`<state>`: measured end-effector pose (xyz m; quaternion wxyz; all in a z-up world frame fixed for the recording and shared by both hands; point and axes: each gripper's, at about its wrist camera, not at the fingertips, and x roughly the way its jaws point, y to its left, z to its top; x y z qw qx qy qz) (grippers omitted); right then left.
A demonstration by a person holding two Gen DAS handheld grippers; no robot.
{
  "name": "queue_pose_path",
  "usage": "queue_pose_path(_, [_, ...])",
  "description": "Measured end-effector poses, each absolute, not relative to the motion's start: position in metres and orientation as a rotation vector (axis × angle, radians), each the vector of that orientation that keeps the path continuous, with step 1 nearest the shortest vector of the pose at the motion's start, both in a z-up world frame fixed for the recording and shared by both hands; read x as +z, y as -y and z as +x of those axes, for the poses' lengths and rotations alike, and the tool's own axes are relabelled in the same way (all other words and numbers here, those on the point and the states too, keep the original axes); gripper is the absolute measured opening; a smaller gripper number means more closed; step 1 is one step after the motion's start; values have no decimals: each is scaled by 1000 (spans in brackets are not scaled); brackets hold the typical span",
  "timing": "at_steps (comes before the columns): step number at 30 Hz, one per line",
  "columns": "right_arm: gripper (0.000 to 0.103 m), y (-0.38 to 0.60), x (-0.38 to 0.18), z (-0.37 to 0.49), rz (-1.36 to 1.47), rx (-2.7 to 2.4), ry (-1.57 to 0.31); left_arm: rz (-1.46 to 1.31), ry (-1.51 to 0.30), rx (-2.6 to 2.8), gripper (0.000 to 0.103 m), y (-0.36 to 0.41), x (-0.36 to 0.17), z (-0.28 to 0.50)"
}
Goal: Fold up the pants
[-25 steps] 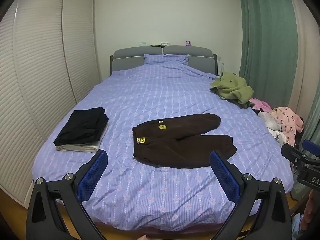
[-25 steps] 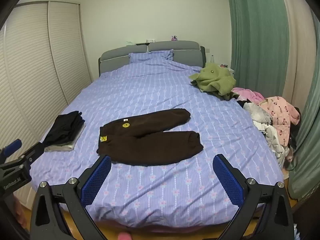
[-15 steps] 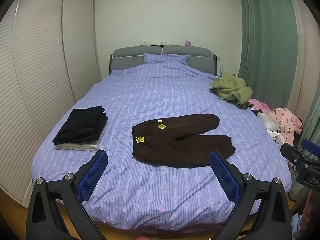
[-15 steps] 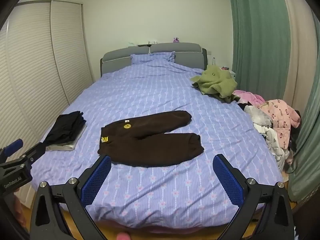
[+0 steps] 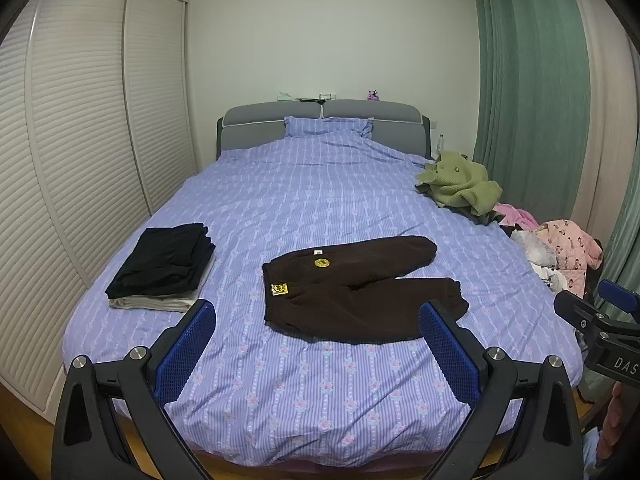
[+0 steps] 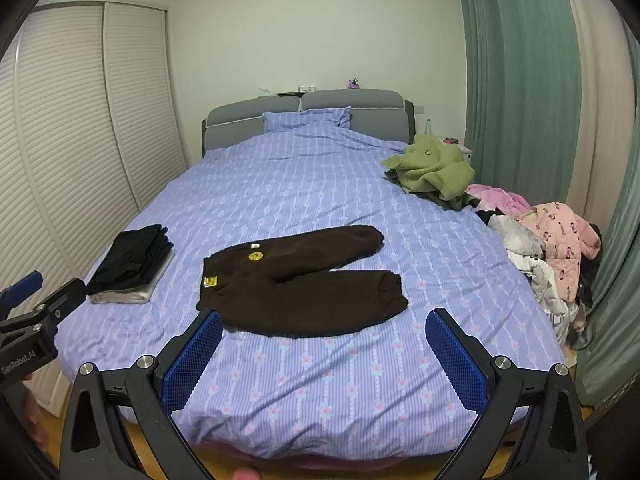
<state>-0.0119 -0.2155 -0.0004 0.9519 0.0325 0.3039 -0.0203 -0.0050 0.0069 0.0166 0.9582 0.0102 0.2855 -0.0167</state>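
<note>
Pants (image 5: 360, 288) are laid flat at 12 o'clock, ungrasped; both tongs (image 5: 316, 344) (image 6: 324, 348) are held open, so an approach is needed.

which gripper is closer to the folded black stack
Left. The left gripper hangs just right of the folded black stack; the right gripper sits further right, past the brown pants.

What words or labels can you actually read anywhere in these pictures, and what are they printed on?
"GenRobot.AI": on the left gripper, seen at the edge of the right wrist view.
"DAS", cut off by the frame edge: on the right gripper, seen at the edge of the left wrist view.
Two yellow patches and a white tag on the brown pants: too small to read.
</note>
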Motion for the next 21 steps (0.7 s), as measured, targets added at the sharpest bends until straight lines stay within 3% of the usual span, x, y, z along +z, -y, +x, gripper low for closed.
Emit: queue_pose_path(21, [103, 214, 3, -12, 62, -39, -612, 14, -574, -40, 103, -7, 19, -8])
